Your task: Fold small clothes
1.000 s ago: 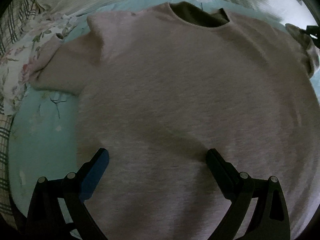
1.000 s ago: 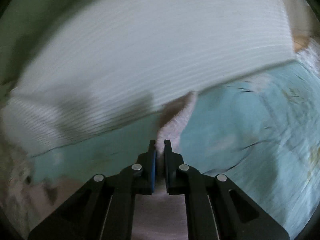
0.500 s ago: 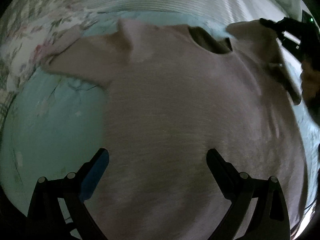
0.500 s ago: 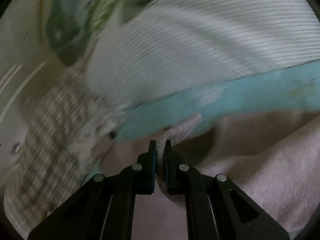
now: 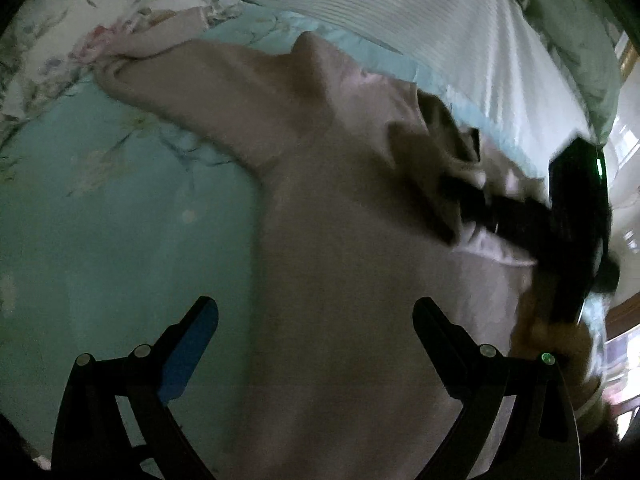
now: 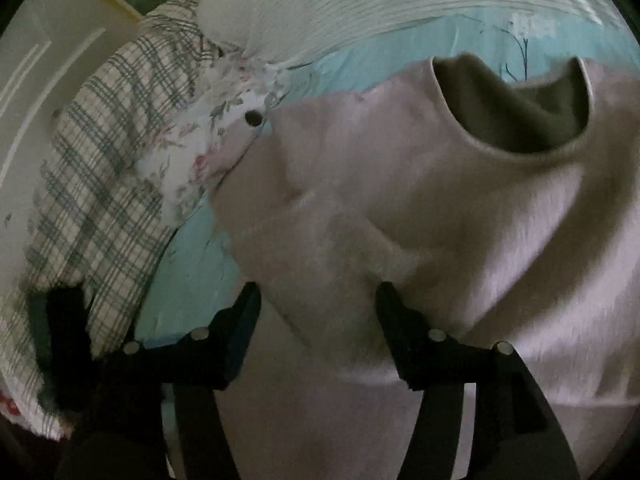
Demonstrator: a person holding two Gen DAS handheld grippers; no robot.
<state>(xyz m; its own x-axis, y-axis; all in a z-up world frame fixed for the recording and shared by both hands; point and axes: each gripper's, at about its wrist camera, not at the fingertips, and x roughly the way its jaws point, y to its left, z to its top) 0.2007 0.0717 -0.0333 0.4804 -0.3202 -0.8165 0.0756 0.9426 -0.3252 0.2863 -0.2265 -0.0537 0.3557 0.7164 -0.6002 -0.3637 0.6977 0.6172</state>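
A pale pink sweater (image 5: 340,240) lies face up on the teal bed sheet (image 5: 100,220), its neckline (image 6: 516,108) toward the pillows. One sleeve (image 5: 200,76) stretches out to the floral pillow. The other sleeve (image 6: 540,260) lies folded across the chest, its cuff end under my right gripper. My right gripper (image 6: 318,294) hovers over that fold with its jaws opening; the pads stand clear of the cloth between them. The left wrist view shows it as a blurred black shape (image 5: 464,196) by the neckline. My left gripper (image 5: 314,312) is open above the sweater's side edge, holding nothing.
A white ribbed pillow (image 5: 400,12) lies behind the sweater. A floral pillow (image 5: 80,20) and a plaid one (image 6: 100,180) sit at the sleeve side. Bare teal sheet spreads left of the sweater's body. A hand (image 5: 552,344) holds the right gripper.
The right gripper swung the pinched sleeve in over the sweater's chest, then its jaws parted and let it go. The left gripper drifted toward the sweater's side edge, still open.
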